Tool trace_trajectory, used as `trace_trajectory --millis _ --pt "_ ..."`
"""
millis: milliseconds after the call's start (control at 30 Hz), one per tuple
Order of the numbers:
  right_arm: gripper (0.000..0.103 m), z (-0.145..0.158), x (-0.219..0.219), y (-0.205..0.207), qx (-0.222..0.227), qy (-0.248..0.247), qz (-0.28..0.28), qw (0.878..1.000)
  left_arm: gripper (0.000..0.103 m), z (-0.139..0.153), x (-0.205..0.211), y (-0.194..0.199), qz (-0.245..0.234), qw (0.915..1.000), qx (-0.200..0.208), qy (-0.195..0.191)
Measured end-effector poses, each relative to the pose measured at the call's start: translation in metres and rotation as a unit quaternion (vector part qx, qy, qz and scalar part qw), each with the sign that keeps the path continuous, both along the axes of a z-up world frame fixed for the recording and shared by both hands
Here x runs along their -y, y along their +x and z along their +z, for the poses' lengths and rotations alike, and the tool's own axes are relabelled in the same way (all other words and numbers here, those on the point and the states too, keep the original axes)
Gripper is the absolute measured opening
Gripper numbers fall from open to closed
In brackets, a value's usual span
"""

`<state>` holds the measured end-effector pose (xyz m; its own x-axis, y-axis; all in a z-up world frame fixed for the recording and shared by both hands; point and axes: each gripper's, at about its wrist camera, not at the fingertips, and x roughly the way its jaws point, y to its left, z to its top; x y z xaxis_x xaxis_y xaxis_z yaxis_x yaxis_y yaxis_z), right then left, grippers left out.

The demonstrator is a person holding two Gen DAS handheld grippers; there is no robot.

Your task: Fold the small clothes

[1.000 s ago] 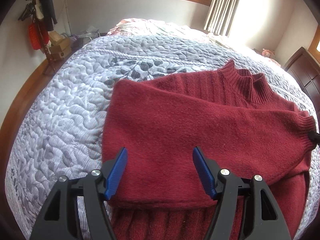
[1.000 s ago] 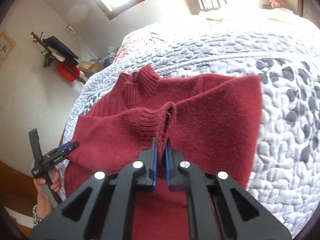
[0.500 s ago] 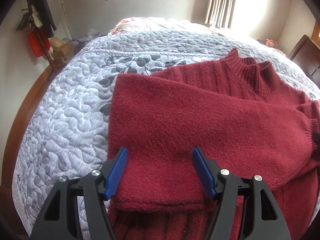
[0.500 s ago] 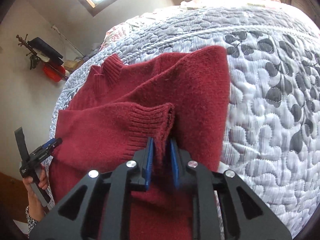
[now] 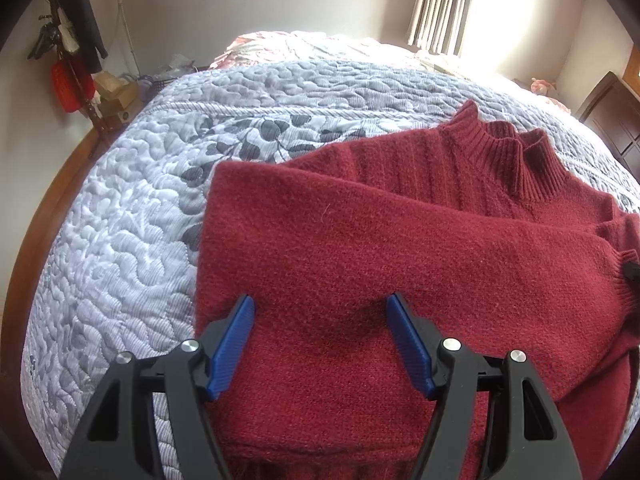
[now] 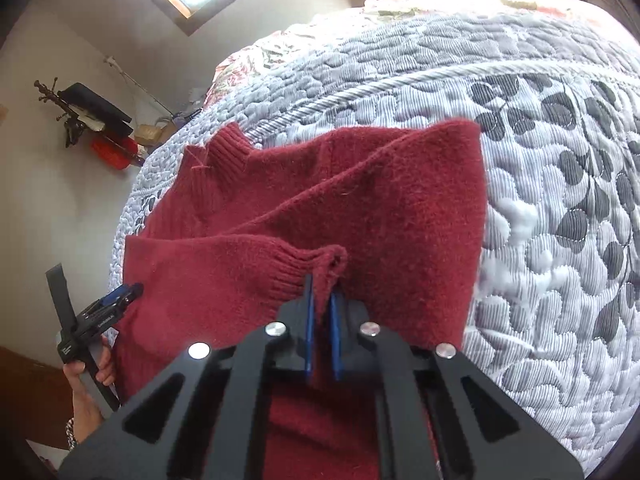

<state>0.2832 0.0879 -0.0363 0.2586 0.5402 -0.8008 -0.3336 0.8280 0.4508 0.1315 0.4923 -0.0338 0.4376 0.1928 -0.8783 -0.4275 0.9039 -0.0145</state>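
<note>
Where the bed filled most of both views, it was covered by a pale grey quilted spread, puffed into rounded pebble-like stitching and printed with a band of dark leaf shapes beside a twisted cord ridge. Warm brown wood was seen along the bed's edge in the left wrist view.

On that spread a dark red sweater was laid, made of a soft, slightly fuzzy knit. Its ribbed high collar stood up at the far end, and vertical ribbing ran down the chest below it. One sleeve was folded across the body, ending in a ribbed cuff.

The right gripper was seen with its blue-padded jaws pressed nearly together, a fold of the cuff pinched between them and bunched upward. The left gripper was held low over the near part of the sweater, its black arms spread wide and its ridged blue pads apart, with nothing clamped between them; whether the pads touched the knit could not be told. In the right wrist view, the same left gripper was seen at the sweater's left edge, gripped by a hand.

Against the pale wall a coat rack was hung with dark and red items.
</note>
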Motion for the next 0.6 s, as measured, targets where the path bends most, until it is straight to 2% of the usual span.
trace_trajectory --millis 100,200,267,333,400,500,600 --pt "0.005 0.003 0.003 -0.002 0.018 -0.018 -0.009 1.0 0.071 -0.003 0.0 -0.001 -0.004 1.0 0.005 -0.003" --pt "0.005 -0.017 -0.002 0.002 -0.003 -0.044 -0.012 0.999 0.072 -0.009 0.0 0.002 0.0 1.0 -0.004 -0.005" --pt "0.006 -0.018 -0.002 -0.001 0.003 -0.045 -0.01 0.999 0.072 -0.008 0.002 0.001 -0.003 1.0 -0.005 0.002" --pt "0.014 -0.011 0.001 -0.007 0.007 -0.038 -0.006 0.999 0.072 -0.003 0.004 -0.003 -0.004 0.9999 -0.006 0.007" --pt "0.036 -0.001 0.008 -0.018 0.017 -0.034 -0.002 0.999 0.071 0.004 0.008 -0.013 -0.007 0.9999 -0.003 0.012" --pt "0.038 0.014 0.024 -0.045 0.053 -0.055 0.001 0.997 0.071 0.014 0.02 -0.034 -0.015 0.9994 0.004 0.032" --pt "0.045 0.013 0.042 -0.057 0.05 -0.07 -0.002 0.996 0.072 0.018 0.033 -0.051 -0.026 0.9985 0.016 0.045"
